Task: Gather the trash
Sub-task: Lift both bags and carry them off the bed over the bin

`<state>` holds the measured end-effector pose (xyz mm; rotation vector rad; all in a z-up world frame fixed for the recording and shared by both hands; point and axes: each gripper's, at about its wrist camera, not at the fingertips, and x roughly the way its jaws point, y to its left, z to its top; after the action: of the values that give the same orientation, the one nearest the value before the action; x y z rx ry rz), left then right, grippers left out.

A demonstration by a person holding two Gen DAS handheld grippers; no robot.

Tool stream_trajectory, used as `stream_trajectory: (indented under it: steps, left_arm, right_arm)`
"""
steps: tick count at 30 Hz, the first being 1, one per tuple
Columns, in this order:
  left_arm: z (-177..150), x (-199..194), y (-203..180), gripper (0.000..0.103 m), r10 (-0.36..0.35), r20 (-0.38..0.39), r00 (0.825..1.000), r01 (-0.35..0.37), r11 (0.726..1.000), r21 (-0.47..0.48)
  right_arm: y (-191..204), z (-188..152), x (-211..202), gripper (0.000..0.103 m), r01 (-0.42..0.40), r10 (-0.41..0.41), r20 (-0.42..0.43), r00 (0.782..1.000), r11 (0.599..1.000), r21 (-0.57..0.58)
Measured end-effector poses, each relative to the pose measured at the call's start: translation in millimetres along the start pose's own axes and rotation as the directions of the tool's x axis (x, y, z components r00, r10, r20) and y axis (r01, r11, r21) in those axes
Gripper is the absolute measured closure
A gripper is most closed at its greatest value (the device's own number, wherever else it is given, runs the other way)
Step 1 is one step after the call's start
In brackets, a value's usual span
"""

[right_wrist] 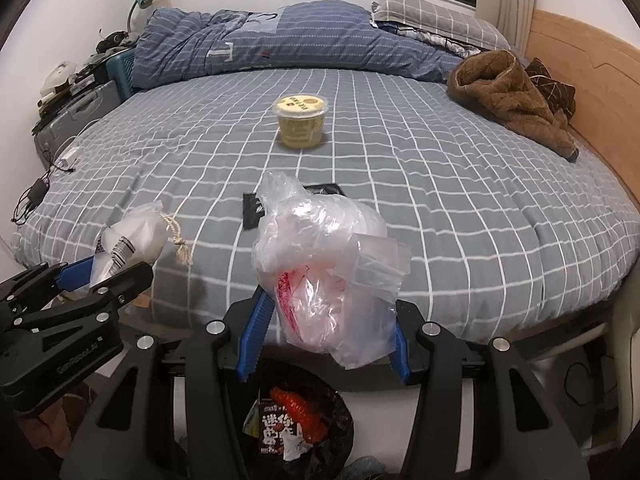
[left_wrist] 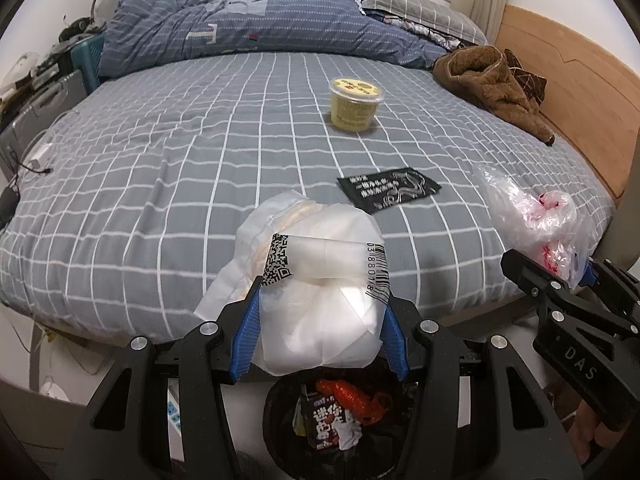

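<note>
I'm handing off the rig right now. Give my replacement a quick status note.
Left gripper: shut on white packaging bag.
Right gripper: shut on clear plastic bag.
Both hang over the black trash bin, which already holds wrappers.
Left: drop both bags in, then fetch the black sachet and yellow lidded cup from the bed.

On the bed (right_wrist: 440, 200) the cup (right_wrist: 301, 121) stands mid-sheet, with the sachet (left_wrist: 389, 189) nearer the front edge, a quilt (right_wrist: 280, 40) and pillow (right_wrist: 436, 20) behind them, and a jacket (right_wrist: 512, 100) to the right by the headboard (right_wrist: 592, 80). The bin (right_wrist: 304, 420) sits on the floor before the bed. Above it, side by side, the left gripper (left_wrist: 322, 326) holds a wrapper (left_wrist: 316, 280) and the right gripper (right_wrist: 326, 330) a bag (right_wrist: 324, 264).
</note>
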<state>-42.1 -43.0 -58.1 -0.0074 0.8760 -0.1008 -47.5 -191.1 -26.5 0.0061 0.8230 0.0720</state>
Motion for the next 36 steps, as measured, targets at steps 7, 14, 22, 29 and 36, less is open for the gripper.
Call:
stream_trajectory:
  steps: [7,14,22,29,36]
  left_arm:
    - [-23.0,-10.4,0.7,0.052,0.008,-0.022,1.000,-0.008,1.000,-0.007]
    - [-48.7,-12.4,0.9,0.052,0.022,-0.072,0.997,-0.023,1.000,-0.011]
    - [-71.1,-20.5,3.9,0.052,0.039,-0.115,0.993,-0.041,0.999,-0.015]
    - [-87.0,-24.7,10.8,0.052,0.047,-0.137,0.989,-0.051,0.998,-0.027]
    - [-106.3,-10.5,22.3,0.052,0.049,-0.168,0.985,-0.056,0.998,-0.039]
  right_arm:
    - [4.6,-18.5,-9.9,0.055,0.001,-0.001,-0.018,1.000,1.000,0.000]
    - [10.6,-42.9,-14.8,0.055,-0.009,0.009,-0.061,0.998,1.000,-0.005]
    - [16.1,-67.0,-19.9,0.055,-0.022,0.022,-0.113,0.993,1.000,0.002]
    - [22.9,-86.1,-23.5,0.055,-0.026,0.026,-0.144,0.989,1.000,0.003]
    - [26.2,-109.0,-2.8,0.055,-0.016,0.012,-0.192,0.981,1.000,-0.021]
